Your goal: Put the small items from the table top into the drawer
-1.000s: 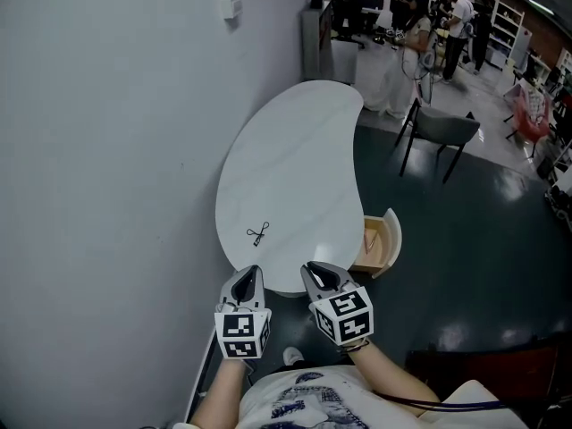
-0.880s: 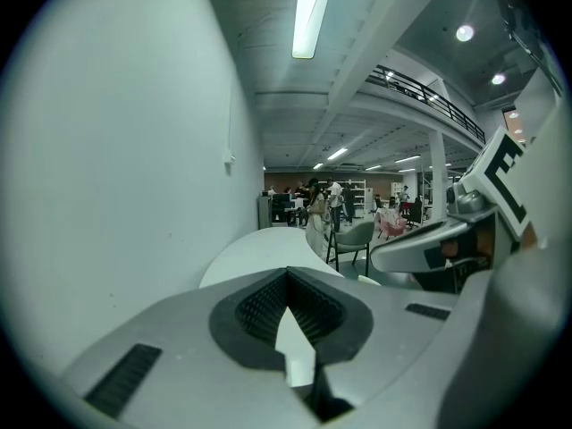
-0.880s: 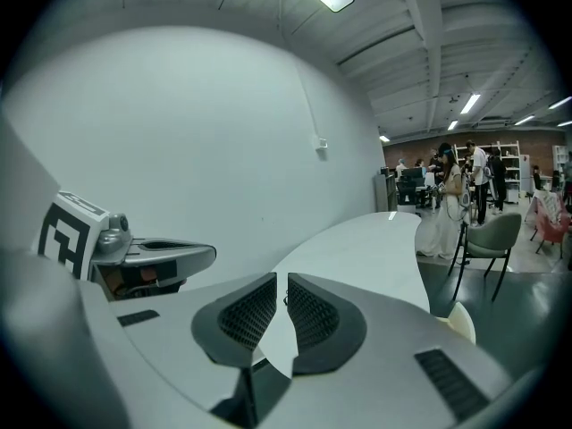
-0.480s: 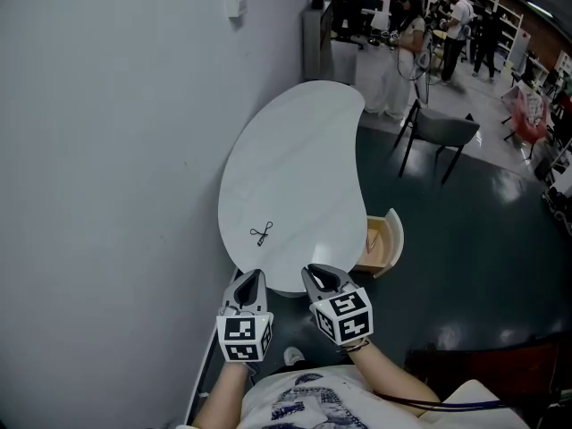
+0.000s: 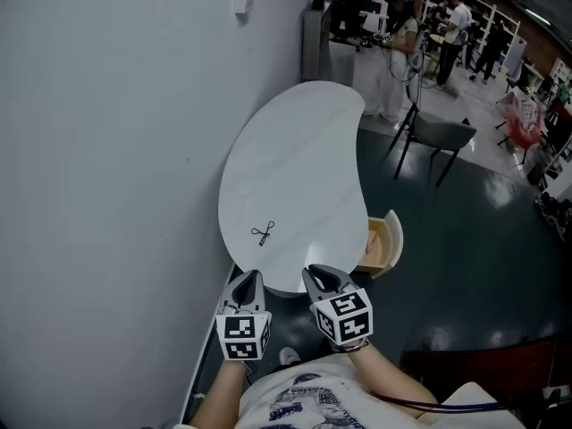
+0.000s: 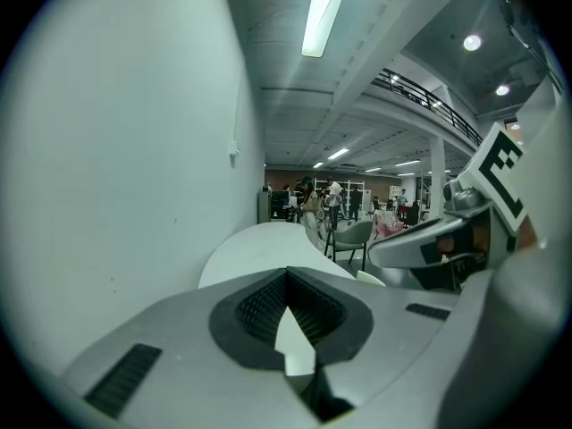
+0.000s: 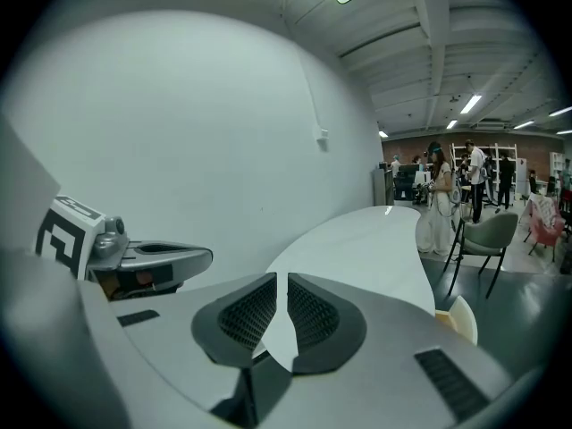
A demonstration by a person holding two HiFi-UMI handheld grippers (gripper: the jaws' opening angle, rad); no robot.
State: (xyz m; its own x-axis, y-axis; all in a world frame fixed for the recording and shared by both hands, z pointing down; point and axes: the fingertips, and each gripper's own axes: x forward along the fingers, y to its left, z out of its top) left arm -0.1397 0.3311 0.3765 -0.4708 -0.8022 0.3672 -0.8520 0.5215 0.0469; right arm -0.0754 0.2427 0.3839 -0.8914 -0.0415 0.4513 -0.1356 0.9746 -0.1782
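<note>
A small black wiry item (image 5: 262,232) lies on the near part of the white kidney-shaped table (image 5: 295,150). At the table's right side a small wooden drawer (image 5: 382,242) stands pulled out, its cream front (image 7: 460,316) also in the right gripper view. Both grippers hover side by side just before the table's near edge, apart from the item. My left gripper (image 5: 248,281) (image 6: 288,282) is shut, its tips touching, with nothing held. My right gripper (image 5: 319,275) (image 7: 282,286) shows a narrow slit between its pads, with nothing in it.
A plain grey wall (image 5: 116,150) runs along the table's left side. A grey chair (image 5: 440,132) stands on the dark floor beyond the table's right. Several people, desks and shelves fill the far background (image 5: 420,16).
Almost nothing differs. Both grippers keep the same pose before the table edge, the view has shifted slightly, and the people at the back have moved.
</note>
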